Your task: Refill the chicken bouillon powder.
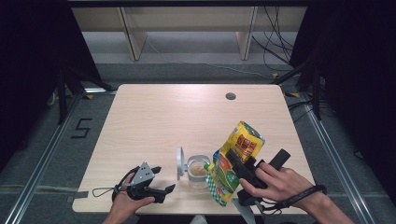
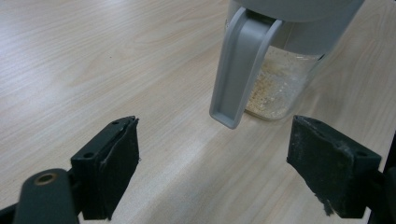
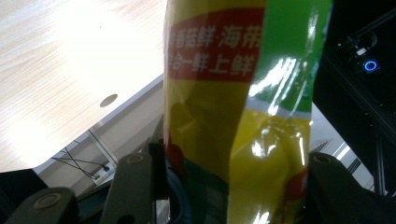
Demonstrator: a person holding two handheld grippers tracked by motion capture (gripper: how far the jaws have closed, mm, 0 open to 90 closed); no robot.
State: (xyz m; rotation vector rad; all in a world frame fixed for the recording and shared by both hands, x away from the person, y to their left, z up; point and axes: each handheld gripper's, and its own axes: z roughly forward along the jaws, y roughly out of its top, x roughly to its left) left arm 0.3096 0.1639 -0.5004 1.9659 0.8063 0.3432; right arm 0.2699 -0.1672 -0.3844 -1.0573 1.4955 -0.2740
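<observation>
A yellow and green snack bag (image 1: 243,140) hangs tilted above the table, its lower end over a small glass jar (image 1: 198,171). My right gripper (image 1: 229,159) is shut on the bag's middle; in the right gripper view the bag (image 3: 233,93) fills the space between both jaws of that gripper (image 3: 231,186). The jar holds a thin layer of pale crumbs, and its grey lid (image 1: 180,162) stands swung open on its left side. My left gripper (image 1: 164,178) rests low near the table's front edge, left of the jar, open with nothing between the jaws. In its own view the left gripper (image 2: 212,172) faces the jar (image 2: 280,88) and the grey lid (image 2: 240,70).
The light wooden table (image 1: 177,116) has a round cable hole (image 1: 230,96) near its far edge. Beyond the table stand wooden frame legs and loose cables on a grey floor. Dark curtains close off both sides.
</observation>
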